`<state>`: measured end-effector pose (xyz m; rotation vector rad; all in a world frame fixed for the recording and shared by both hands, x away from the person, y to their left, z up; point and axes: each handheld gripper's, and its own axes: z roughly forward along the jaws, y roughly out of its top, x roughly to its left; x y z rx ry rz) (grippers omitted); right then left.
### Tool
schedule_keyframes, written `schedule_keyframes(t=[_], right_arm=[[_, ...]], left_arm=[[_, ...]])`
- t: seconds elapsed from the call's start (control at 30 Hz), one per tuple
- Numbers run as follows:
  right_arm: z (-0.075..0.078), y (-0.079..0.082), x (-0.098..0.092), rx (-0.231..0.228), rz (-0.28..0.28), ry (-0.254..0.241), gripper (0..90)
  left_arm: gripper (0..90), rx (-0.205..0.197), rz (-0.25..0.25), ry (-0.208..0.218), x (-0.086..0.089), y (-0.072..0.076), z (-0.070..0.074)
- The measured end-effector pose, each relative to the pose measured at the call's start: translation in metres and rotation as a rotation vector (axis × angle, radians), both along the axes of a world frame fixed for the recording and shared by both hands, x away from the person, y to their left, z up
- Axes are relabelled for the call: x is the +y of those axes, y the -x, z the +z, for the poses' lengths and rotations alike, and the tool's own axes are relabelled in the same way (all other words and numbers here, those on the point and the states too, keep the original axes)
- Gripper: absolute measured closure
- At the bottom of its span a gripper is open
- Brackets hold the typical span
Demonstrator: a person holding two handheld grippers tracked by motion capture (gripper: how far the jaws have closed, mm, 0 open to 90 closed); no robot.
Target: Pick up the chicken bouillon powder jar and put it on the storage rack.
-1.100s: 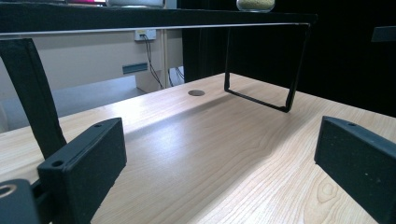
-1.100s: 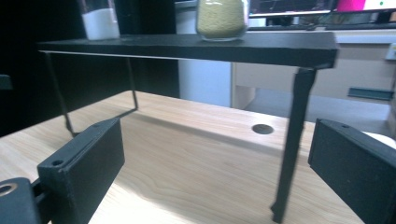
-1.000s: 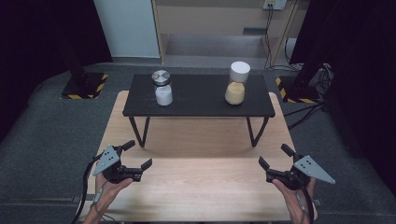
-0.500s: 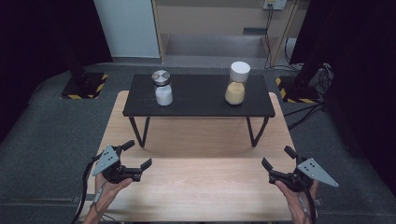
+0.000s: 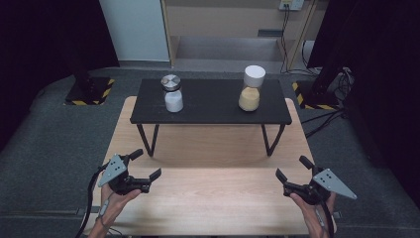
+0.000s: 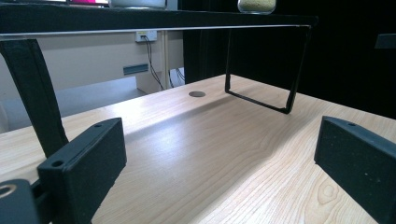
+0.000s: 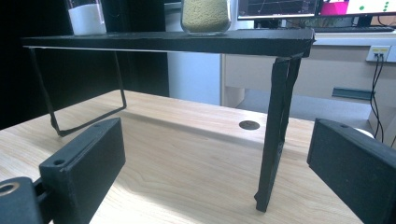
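A black raised shelf (image 5: 208,106) stands at the back of the wooden table (image 5: 213,193). On its left sits a jar of white powder (image 5: 173,94) with a metal lid; on its right a jar of yellowish grains (image 5: 250,89) with a white lid. My left gripper (image 5: 145,163) hovers open over the table's near left, nothing between its jaws. My right gripper (image 5: 293,167) hangs open at the near right, also empty. In the right gripper view both jars show on the shelf top, the white powder jar (image 7: 86,17) at left and the grain jar (image 7: 205,16) beside it.
The shelf's thin black legs (image 5: 148,139) rest on the table, and one leg (image 7: 275,135) stands close before my right gripper. A round hole (image 6: 196,94) marks the tabletop under the shelf. Grey carpet and black-yellow floor stands (image 5: 91,89) surround the table.
My right gripper has drifted slightly toward the near right edge. The left gripper has barely shifted. Both stay open, and the jars have not moved.
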<state>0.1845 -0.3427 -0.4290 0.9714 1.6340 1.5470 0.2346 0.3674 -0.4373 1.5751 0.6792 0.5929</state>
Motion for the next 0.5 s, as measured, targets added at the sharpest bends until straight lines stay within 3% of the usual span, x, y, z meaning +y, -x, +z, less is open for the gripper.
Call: schedule_keyframes(t=[0.5], right_arm=[[0.0002, 0.0003, 0.0015, 0.000, 0.009, 0.003, 4.5]], left_arm=[[0.9, -0.004, -0.001, -0.001, -0.0006, -0.0002, 0.0003]])
